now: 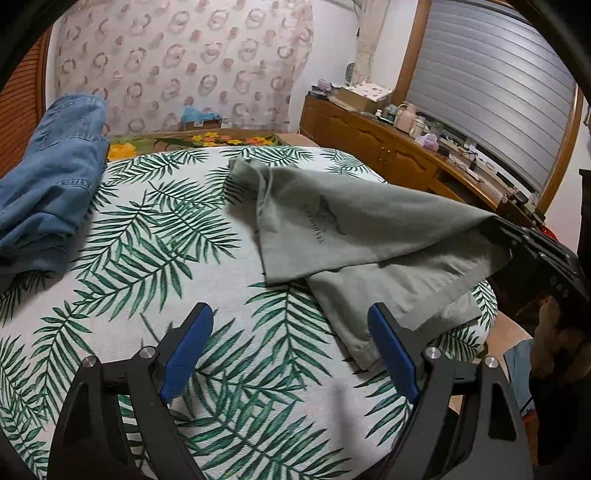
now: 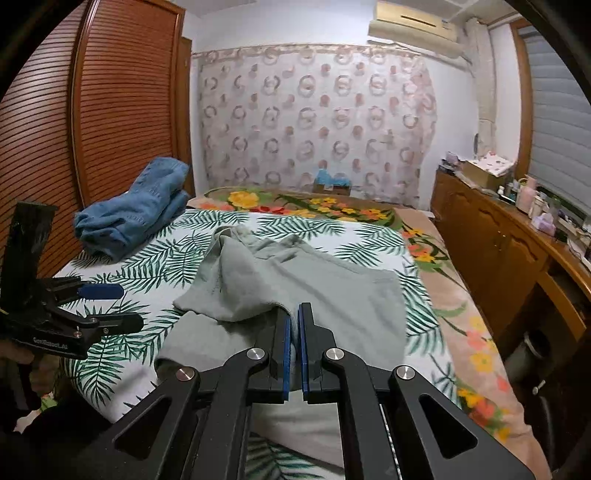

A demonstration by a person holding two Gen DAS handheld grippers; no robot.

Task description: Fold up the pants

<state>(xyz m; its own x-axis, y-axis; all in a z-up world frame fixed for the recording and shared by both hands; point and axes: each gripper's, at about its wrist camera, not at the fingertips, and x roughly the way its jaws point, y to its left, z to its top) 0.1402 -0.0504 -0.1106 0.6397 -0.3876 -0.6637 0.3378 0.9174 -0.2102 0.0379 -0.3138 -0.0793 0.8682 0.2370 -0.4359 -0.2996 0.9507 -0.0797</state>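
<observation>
While the right gripper is clenched on a lifted corner of the green pants, they lie on the leaf-print bed, stretching away from it. The left gripper hangs spread and empty, the pants' near edge just to its right.

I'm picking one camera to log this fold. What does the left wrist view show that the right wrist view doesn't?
Only the left wrist view shows the left gripper head-on, open and empty over the leaf-print sheet, and printed lettering on the green pants.

Only the right wrist view shows the right gripper shut on a fold of the pants, plus the air conditioner.

Both show the pants, the blue jeans, the sheet and the wooden dresser.
</observation>
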